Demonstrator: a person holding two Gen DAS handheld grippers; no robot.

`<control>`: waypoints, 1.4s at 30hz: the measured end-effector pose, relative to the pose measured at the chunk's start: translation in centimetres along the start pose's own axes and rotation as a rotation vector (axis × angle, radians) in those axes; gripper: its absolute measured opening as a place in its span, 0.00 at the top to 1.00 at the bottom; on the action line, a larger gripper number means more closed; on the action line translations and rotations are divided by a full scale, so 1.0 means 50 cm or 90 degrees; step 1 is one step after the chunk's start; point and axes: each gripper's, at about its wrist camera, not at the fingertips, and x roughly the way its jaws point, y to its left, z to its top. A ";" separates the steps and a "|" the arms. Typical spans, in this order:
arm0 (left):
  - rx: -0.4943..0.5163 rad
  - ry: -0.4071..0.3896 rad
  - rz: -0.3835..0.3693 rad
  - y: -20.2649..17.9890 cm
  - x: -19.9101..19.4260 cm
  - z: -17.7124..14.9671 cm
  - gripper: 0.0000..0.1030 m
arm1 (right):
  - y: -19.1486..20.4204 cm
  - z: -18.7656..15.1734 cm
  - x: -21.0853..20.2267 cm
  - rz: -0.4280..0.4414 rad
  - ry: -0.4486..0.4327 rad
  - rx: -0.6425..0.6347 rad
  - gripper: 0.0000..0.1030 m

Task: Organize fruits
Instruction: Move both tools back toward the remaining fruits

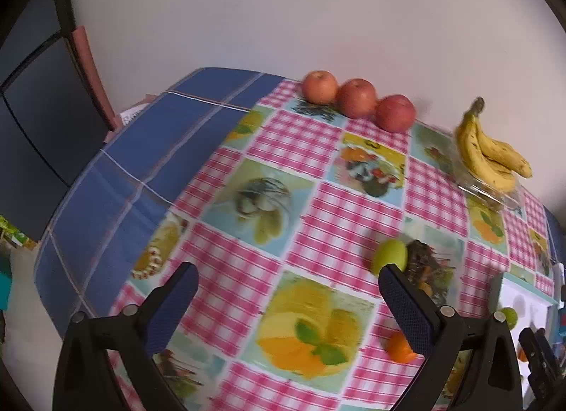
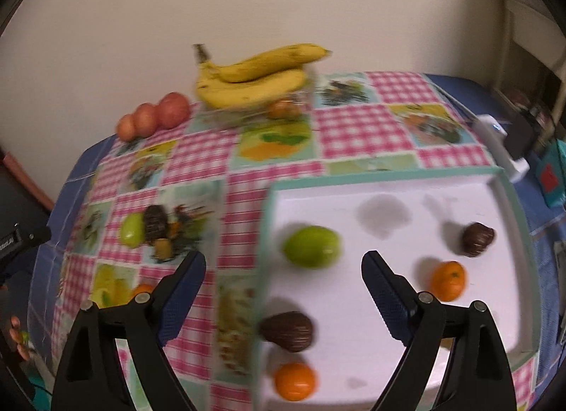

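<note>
Both grippers, left (image 1: pixel 288 282) and right (image 2: pixel 283 269), hang over the cloth (image 1: pixel 339 230) with jaws apart and empty. On the white tray (image 2: pixel 389 340) a green fruit (image 2: pixel 312 246) lies at 12 o'clock from the right gripper. Apples (image 1: pixel 357 98) and bananas (image 1: pixel 490 154) sit by the wall.

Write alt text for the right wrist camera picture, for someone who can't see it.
An open right gripper hangs over a white tray holding a green fruit, two oranges and two dark brown fruits. Behind, on the checked tablecloth, lie bananas and three red apples.
</note>
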 end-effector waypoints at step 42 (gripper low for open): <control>-0.015 0.161 0.022 0.094 0.177 -0.064 0.00 | 0.281 -0.115 0.165 0.040 0.126 -0.203 0.38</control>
